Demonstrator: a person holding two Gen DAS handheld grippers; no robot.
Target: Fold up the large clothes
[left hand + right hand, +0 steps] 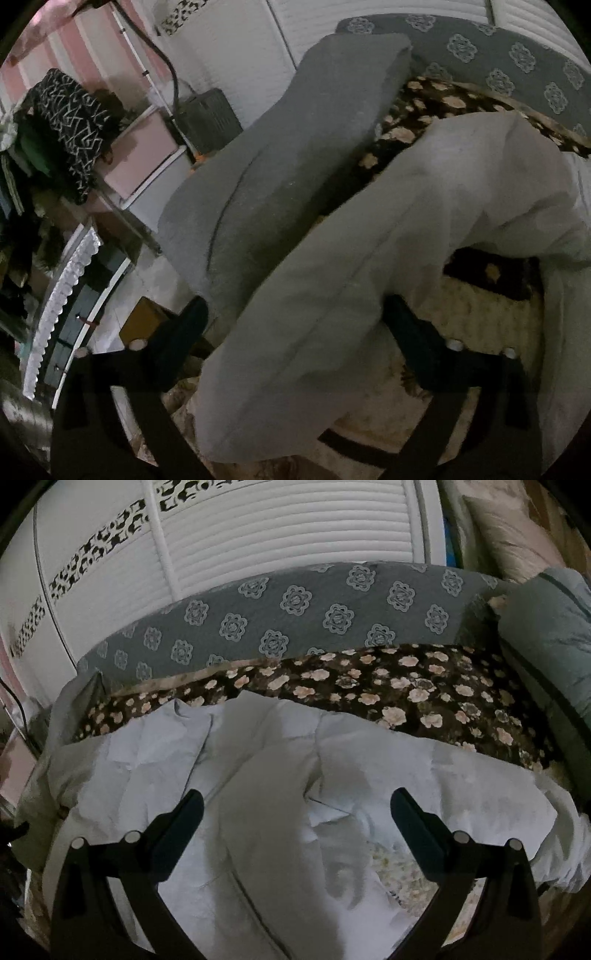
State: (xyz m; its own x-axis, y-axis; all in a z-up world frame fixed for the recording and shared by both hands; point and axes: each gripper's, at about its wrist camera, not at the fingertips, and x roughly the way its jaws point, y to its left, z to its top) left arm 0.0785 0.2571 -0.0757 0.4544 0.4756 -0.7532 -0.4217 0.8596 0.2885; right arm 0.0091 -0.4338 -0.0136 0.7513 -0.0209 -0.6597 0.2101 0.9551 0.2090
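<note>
Over floral bedspread (424, 690): right gripper (297, 805) hovers, jaws spread wide, above crumpled white garment (258, 775). Left gripper (295, 314) tilted, jaws spread, garment fold draped between, unpinched.

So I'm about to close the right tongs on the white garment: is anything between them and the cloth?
Nothing visible. The right tongs stand open directly over the white garment, its raised fold running up between the fingers. The floral blanket lies beyond it, out of the way.
</note>
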